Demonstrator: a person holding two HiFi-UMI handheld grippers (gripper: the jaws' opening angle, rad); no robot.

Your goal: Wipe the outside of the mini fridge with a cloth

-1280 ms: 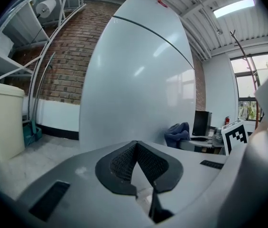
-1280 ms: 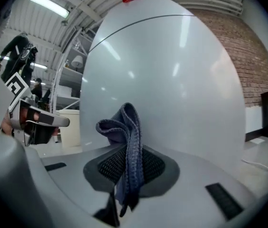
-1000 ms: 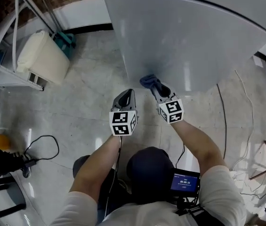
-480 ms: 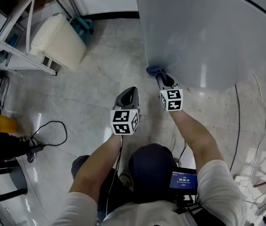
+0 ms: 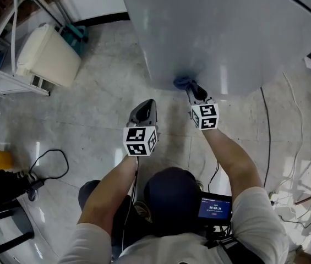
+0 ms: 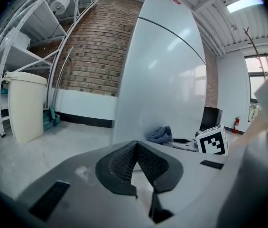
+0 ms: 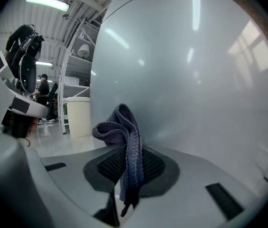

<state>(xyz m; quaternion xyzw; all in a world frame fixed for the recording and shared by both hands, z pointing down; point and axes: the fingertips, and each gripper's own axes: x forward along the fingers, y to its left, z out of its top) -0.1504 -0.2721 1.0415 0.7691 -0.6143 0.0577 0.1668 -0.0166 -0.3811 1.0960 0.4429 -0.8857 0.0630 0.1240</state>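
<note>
The grey fridge (image 5: pixel 227 32) fills the top of the head view; its smooth side fills the right gripper view (image 7: pixel 195 80). My right gripper (image 5: pixel 191 88) is shut on a blue cloth (image 5: pixel 181 82), which is pressed against the fridge's lower part. In the right gripper view the cloth (image 7: pixel 124 137) stands bunched between the jaws. My left gripper (image 5: pixel 146 108) hangs over the floor left of the fridge, shut with nothing in it. The left gripper view shows the fridge (image 6: pixel 167 80), the cloth (image 6: pixel 161 134) and the right gripper's marker cube (image 6: pixel 212 140).
A cream bin (image 5: pixel 48 54) and a white metal rack (image 5: pixel 1 65) stand at the left. Cables (image 5: pixel 50 161) lie on the pale tiled floor, and another cable (image 5: pixel 268 142) runs at the right. A brick wall (image 6: pixel 91 46) is behind the fridge.
The view has shifted, and the right gripper with the cloth has slid a little along the fridge's lower surface. The left gripper stays shut beside it.
</note>
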